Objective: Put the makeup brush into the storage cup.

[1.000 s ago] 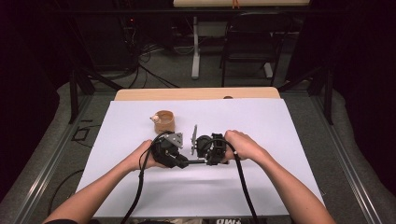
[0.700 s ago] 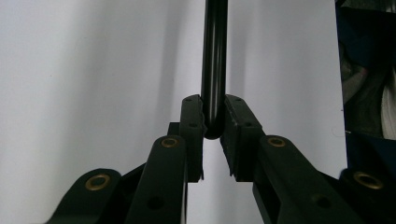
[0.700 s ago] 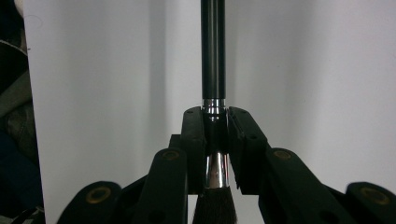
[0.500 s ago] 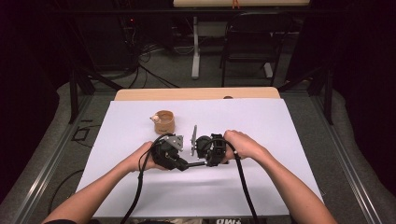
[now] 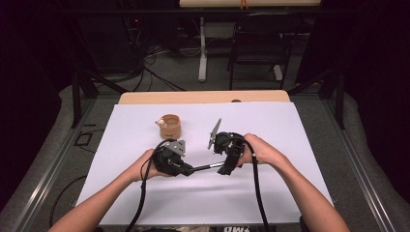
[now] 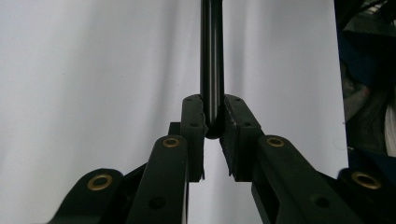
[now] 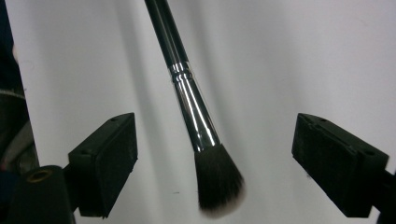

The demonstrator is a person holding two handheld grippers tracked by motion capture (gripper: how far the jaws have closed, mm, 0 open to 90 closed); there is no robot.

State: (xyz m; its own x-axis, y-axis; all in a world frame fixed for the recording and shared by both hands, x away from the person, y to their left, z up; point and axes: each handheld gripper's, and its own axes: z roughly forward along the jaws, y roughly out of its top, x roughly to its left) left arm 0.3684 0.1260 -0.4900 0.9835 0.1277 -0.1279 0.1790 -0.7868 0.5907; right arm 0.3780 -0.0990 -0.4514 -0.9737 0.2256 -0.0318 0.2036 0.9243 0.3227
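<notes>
Brush (image 7: 194,116) clamped by its handle end in my left tool (image 6: 212,126), bristles between my right tool's (image 7: 215,163) spread-apart jaws, above the white tabletop (image 5: 290,130), wooden cup (image 5: 170,126) well behind.

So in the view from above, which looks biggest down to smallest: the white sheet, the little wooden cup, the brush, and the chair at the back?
1. White sheet, by far the largest.
2. Chair, though it stands farther off, so its real size is unsure.
3. Brush and wooden cup: the brush's visible part looks longer but much thinner, so no clear order.
</notes>
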